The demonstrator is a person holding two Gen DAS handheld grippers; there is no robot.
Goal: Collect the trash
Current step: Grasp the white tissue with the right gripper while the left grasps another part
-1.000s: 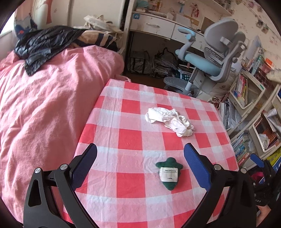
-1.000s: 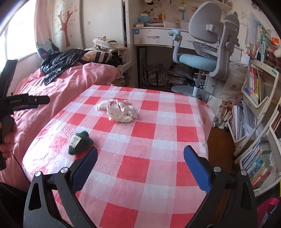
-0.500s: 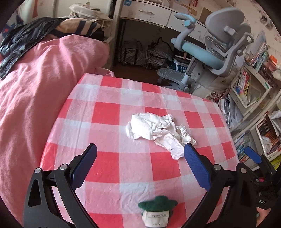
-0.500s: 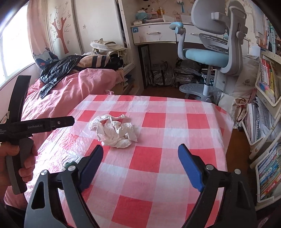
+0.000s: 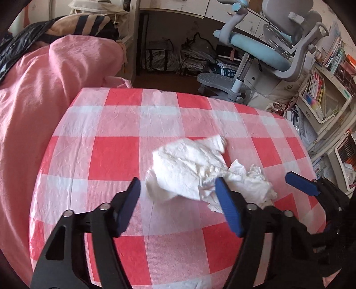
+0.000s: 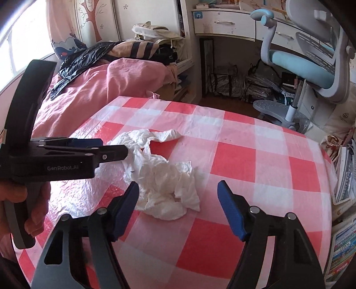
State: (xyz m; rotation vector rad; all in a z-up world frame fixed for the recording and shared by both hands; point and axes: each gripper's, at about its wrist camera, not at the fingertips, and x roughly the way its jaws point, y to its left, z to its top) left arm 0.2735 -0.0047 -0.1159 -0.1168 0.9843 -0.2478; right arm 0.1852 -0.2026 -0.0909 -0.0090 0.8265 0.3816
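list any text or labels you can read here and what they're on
"GenRobot.AI": pale lettering on the black body of the left gripper, seen from the right wrist view.
Book spines on the shelves at the right carry print, but it is too small and blurred to read.
The blue sticker on the white desk drawer shows a symbol only, with no legible words.
Nothing else is readable.
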